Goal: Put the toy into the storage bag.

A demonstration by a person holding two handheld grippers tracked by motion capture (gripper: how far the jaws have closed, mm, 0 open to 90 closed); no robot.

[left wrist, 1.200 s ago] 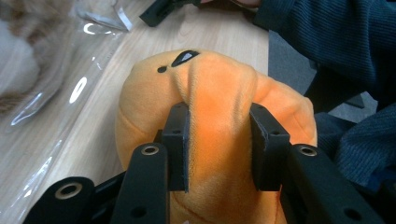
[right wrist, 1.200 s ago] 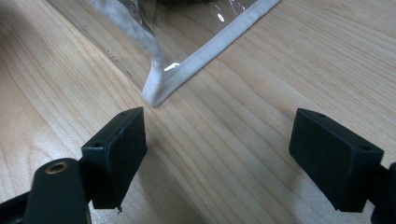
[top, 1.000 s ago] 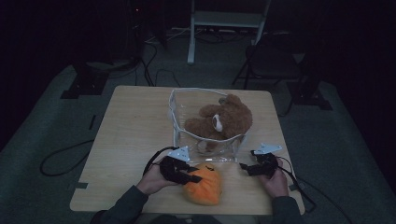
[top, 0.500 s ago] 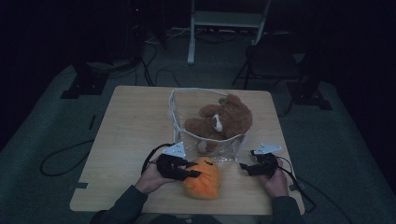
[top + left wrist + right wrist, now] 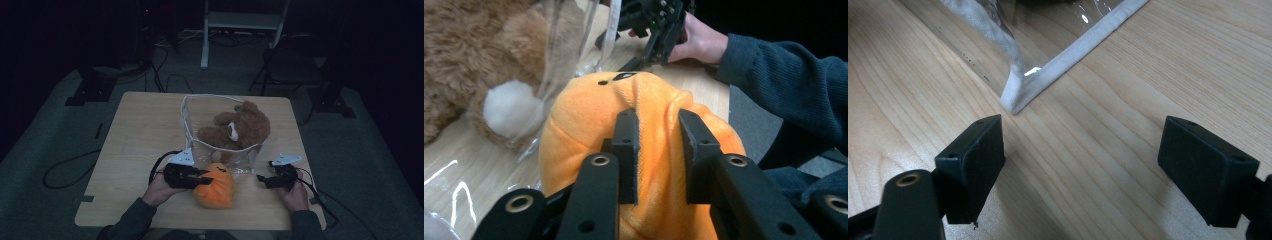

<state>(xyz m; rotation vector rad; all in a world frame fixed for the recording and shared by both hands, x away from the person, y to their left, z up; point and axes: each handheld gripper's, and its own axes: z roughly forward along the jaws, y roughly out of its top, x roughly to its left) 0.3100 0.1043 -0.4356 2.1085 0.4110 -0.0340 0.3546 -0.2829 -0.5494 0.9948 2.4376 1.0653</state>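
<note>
An orange plush pumpkin (image 5: 216, 189) lies near the table's front edge, just in front of a clear plastic bag (image 5: 186, 107) that holds a brown teddy bear (image 5: 235, 130). My left gripper (image 5: 204, 178) reaches it from the left. Its jaws have just been closing and now pinch a fold of the orange plush (image 5: 589, 115) between the pads (image 5: 626, 145). Through the bag wall (image 5: 559, 45) I see the bear (image 5: 474, 60) and its white tail. My right gripper (image 5: 260, 179) rests on the table right of the pumpkin. It (image 5: 1083, 145) stands open, with the bag's white-edged corner (image 5: 1018, 95) just ahead.
The wooden table (image 5: 140, 130) has bare room left of the bag. A chair and stands sit on the dark floor beyond it, and cables trail off both sides. A person's sleeve and right hand (image 5: 704, 42) hold the other gripper.
The left gripper's jaws have drawn together on the pumpkin, which has shifted a little toward the bag. The right gripper has stayed where it was.
</note>
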